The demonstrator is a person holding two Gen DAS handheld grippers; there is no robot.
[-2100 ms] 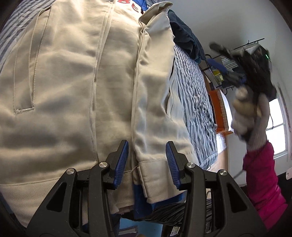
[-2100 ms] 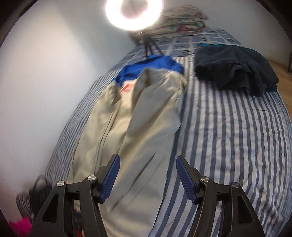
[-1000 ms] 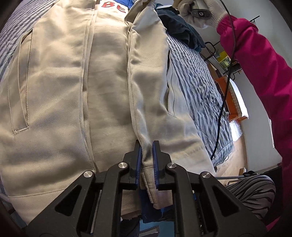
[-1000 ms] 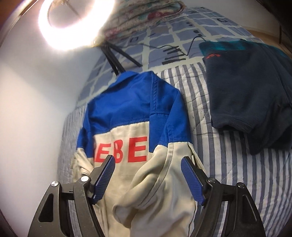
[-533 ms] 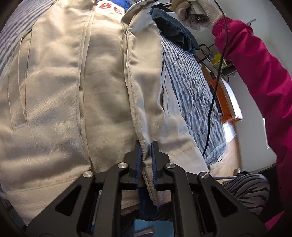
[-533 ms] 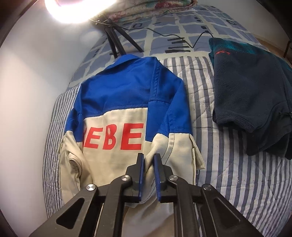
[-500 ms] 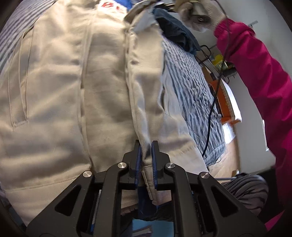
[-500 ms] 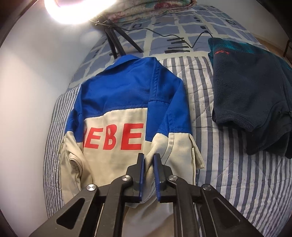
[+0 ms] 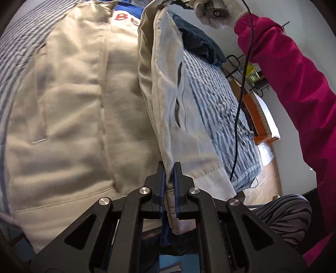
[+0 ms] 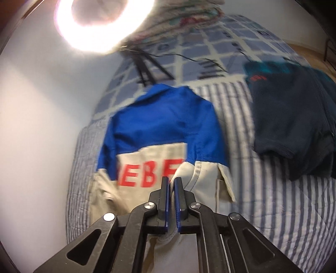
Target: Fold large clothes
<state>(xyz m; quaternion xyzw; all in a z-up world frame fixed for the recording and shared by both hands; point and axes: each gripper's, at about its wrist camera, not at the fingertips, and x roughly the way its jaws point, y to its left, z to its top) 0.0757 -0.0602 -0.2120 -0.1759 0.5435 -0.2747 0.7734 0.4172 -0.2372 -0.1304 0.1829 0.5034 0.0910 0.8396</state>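
Observation:
A beige and blue work jacket [image 9: 84, 105] with red letters lies back-up on the striped bed [image 9: 210, 100]. My left gripper [image 9: 168, 184] pinches the near end of its raised beige side edge [image 9: 163, 88], jaws closing tight on the cloth. In the right wrist view the jacket [image 10: 166, 121] shows its blue shoulders. My right gripper [image 10: 171, 199] clamps the beige cloth just below the red letters [image 10: 147, 174], its jaws also closing on it. A gloved hand [image 9: 214, 14] on a pink sleeve [image 9: 294, 84] holds that gripper at the far end of the edge.
A dark navy garment [image 10: 294, 117] lies on the striped bedspread [image 10: 273, 210] to the right. A ring light [image 10: 105, 23] on a tripod [image 10: 147, 69] stands at the bed's head, beside folded bedding [image 10: 189, 19]. A black cable [image 9: 239, 105] hangs from the right hand. A striped trouser leg [image 9: 283, 212] is at the bedside.
The right gripper went from open to shut on the beige cloth. Both grippers have since lifted the jacket's side edge off the bed, so it now stands up as a taut ridge.

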